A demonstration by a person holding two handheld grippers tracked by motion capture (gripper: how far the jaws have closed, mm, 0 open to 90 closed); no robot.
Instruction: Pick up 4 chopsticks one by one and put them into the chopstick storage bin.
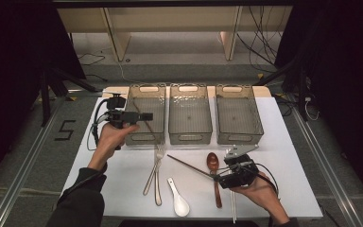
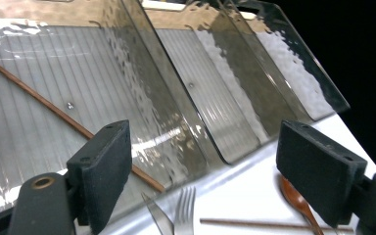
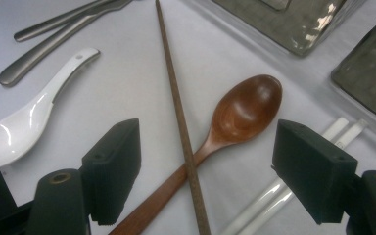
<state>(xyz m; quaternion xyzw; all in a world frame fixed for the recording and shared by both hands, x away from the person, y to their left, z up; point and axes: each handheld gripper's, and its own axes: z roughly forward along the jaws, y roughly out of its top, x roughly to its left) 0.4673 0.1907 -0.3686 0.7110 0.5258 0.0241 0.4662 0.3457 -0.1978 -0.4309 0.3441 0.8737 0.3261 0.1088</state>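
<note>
Apparently mid-sorting, the left hand-held gripper [image 1: 146, 116] hangs open and empty over the left bin [image 1: 137, 138] holding one chopstick [image 2: 54, 110], while the right hand-held gripper [image 3: 205, 183], open, must close on the second chopstick [image 3: 178, 112] crossing the wooden spoon [image 3: 235, 117] on the desk [image 1: 123, 175].

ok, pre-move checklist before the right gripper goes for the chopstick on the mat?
1. right gripper jaws open, nothing between the pads: ok.
2. brown chopstick lies between the jaws: ok.
3. Chopstick free to lift alone: not ok, it crosses the wooden spoon handle.
4. left gripper open, nothing held: ok.
5. left bin holds one chopstick: ok.
6. Clear sticks near the right pad: cannot tell if they would snag.
</note>
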